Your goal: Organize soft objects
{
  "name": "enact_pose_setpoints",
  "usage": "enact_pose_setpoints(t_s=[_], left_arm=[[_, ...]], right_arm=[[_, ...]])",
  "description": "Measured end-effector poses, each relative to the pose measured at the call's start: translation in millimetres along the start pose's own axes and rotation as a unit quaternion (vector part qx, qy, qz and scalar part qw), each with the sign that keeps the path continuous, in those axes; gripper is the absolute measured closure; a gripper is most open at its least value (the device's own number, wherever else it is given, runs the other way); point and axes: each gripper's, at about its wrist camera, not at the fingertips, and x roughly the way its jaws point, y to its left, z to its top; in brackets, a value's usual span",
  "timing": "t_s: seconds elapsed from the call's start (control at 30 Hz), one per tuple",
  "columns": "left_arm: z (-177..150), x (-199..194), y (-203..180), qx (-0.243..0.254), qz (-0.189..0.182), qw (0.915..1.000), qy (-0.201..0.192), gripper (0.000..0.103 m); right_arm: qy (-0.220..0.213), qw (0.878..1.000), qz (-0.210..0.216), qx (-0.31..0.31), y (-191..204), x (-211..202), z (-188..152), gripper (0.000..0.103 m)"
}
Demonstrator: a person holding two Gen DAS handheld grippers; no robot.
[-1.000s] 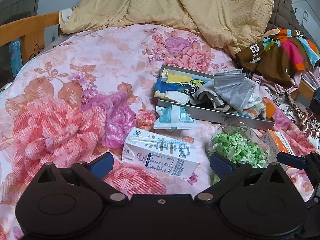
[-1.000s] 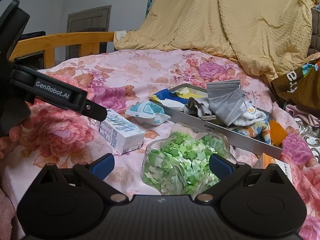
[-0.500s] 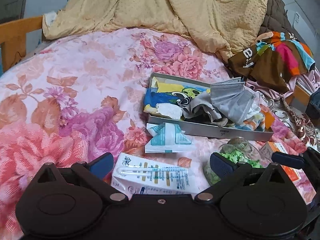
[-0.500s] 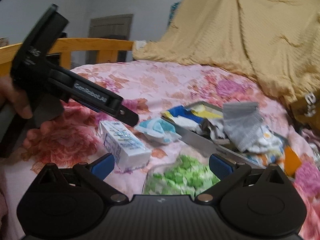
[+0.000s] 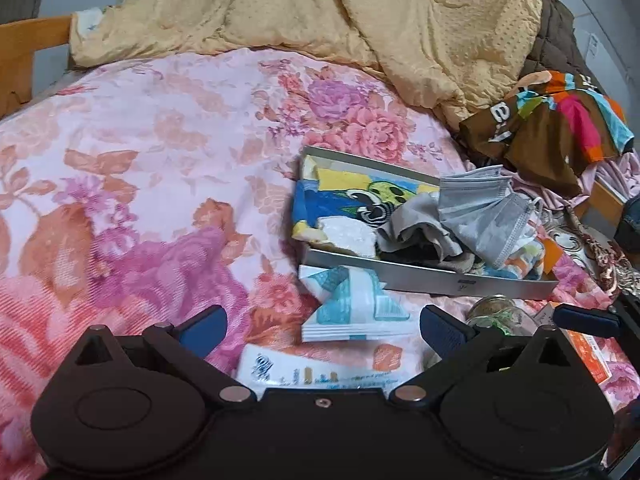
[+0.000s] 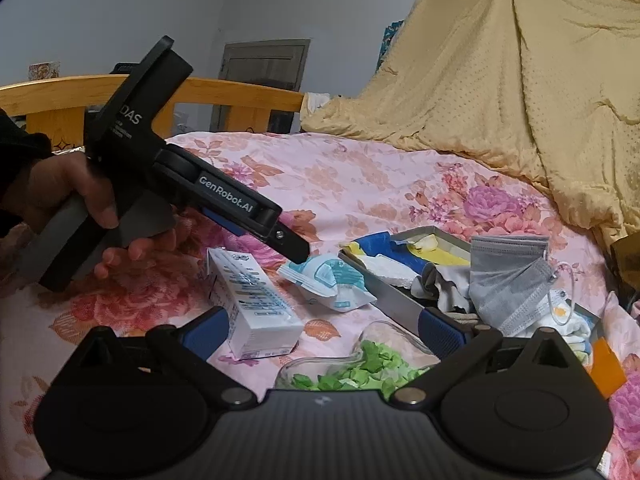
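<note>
A grey tray [image 5: 424, 280] on the flowered bed holds a blue-yellow cloth [image 5: 332, 204], a grey rag and a grey face mask [image 5: 480, 216]. It also shows in the right wrist view [image 6: 384, 288]. A white-teal soft pack [image 5: 352, 304] lies just in front of the tray, also in the right wrist view [image 6: 332, 280]. My left gripper [image 5: 322, 324] is open, hovering just short of the pack. My right gripper [image 6: 322, 330] is open and empty above a clear bag of green bits [image 6: 360, 368]. The left gripper's body [image 6: 224, 200] shows there, above the milk carton.
A white milk carton [image 6: 252, 300] lies left of the green bag, also under my left gripper [image 5: 304, 372]. An orange box [image 5: 588, 348] lies at right. A yellow quilt [image 5: 360, 20] and coloured clothes [image 5: 552, 124] pile at the back. A wooden bed rail [image 6: 224, 100] runs behind.
My left gripper has moved forward over the milk carton toward the soft pack and tray. My right gripper has drawn back and tilted up. Both stay open.
</note>
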Motion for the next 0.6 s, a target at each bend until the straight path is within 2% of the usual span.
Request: enact_pose_setpoints(t_s=[0.13, 0.4, 0.6], left_arm=[[2, 11, -1, 0.002, -0.025, 0.9997, 0.005, 0.001], [7, 36, 4, -0.002, -0.039, 0.999, 0.02, 0.001], [4, 40, 4, 0.002, -0.047, 0.9987, 0.017, 0.001]], right_arm=[[-0.016, 1.0, 0.025, -0.007, -4, 1, -1, 0.0], [-0.051, 0.997, 0.053, -0.018, -15, 2, 8, 0.0], [-0.071, 0.995, 0.055, 0.038, -38, 5, 14, 0.0]])
